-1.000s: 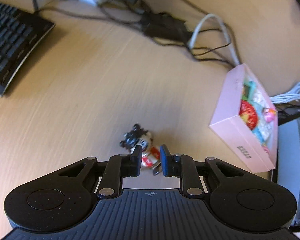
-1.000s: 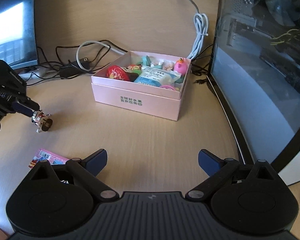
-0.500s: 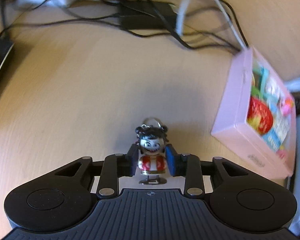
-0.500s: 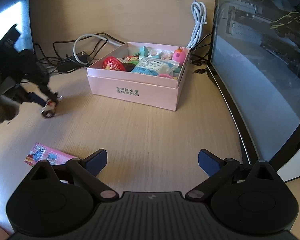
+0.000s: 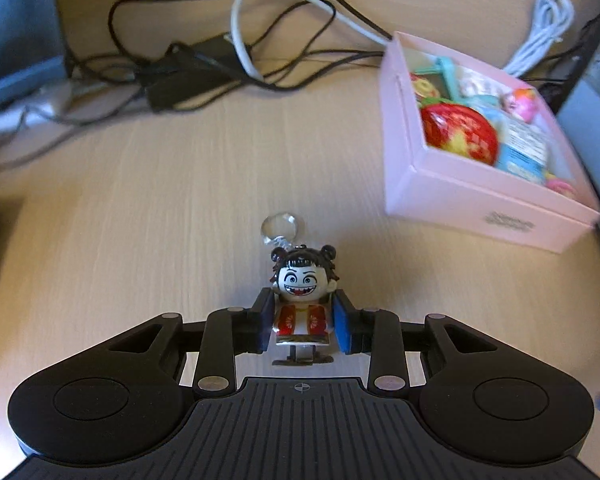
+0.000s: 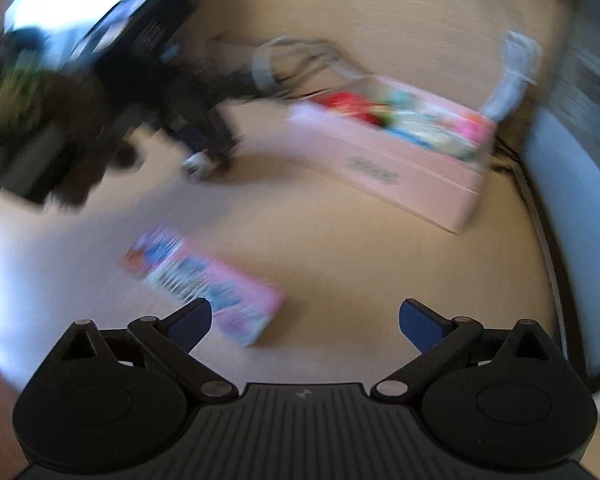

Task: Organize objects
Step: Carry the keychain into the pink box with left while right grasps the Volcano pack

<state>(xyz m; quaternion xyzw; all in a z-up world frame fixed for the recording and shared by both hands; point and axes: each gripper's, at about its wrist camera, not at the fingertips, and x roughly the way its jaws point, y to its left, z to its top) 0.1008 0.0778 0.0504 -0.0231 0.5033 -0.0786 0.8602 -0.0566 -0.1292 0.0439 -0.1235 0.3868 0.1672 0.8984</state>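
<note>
**Layout on the counter**

Held between left tool (image 5: 302, 326) pads: figurine (image 5: 303, 300), lower centre of frame, key ring (image 5: 279, 229) just above. Upper right: box (image 5: 452, 184) with toys inside. Upper left: cables (image 5: 204, 68). In the right wrist view, lying lower left beside right tool (image 6: 305, 322): packet (image 6: 204, 284).

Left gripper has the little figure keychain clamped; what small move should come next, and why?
Probably carry it right and forward to above the pink box. The left gripper is shut on the figure keychain, and the open-topped box already holding toys sits ahead to the right.
</note>
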